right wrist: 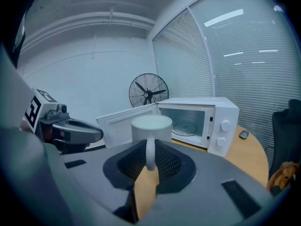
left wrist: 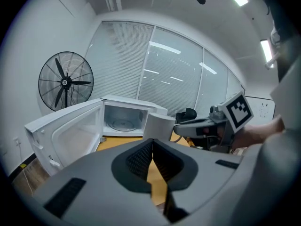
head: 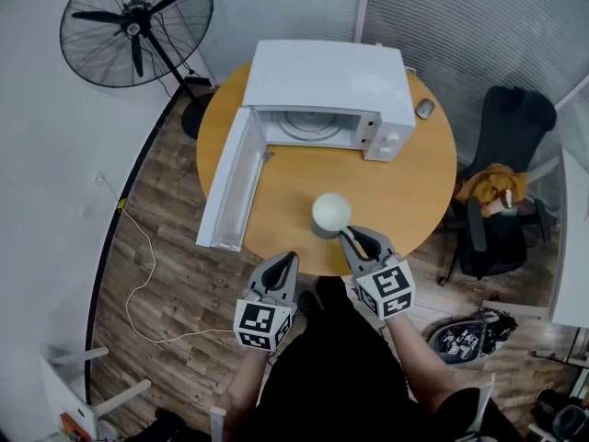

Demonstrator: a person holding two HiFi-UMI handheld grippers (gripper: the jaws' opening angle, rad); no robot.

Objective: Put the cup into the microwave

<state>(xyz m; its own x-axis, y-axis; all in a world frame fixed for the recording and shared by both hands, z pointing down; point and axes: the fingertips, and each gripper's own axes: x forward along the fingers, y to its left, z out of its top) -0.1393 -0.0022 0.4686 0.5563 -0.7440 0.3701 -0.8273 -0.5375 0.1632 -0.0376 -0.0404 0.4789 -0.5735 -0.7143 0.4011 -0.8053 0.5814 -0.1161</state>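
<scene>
The white cup [head: 330, 213] is near the front edge of the round wooden table [head: 414, 182]. My right gripper [head: 348, 236] is shut on its handle [right wrist: 150, 152], with the cup body [right wrist: 150, 126] upright just past the fingertips. Whether the cup rests on the table or hangs just above it cannot be told. Behind it, the white microwave [head: 336, 90] has its door [head: 230, 182] swung wide open to the left, and the glass turntable [right wrist: 184, 126] shows inside. My left gripper [head: 287, 260] is to the left of the cup at the table's edge, shut and holding nothing.
A small grey mouse [head: 424, 109] lies on the table right of the microwave. A standing fan [head: 136, 26] is at the back left. A black office chair [head: 502, 191] with an orange cloth on it stands to the right. A cable [head: 138, 274] runs over the wooden floor.
</scene>
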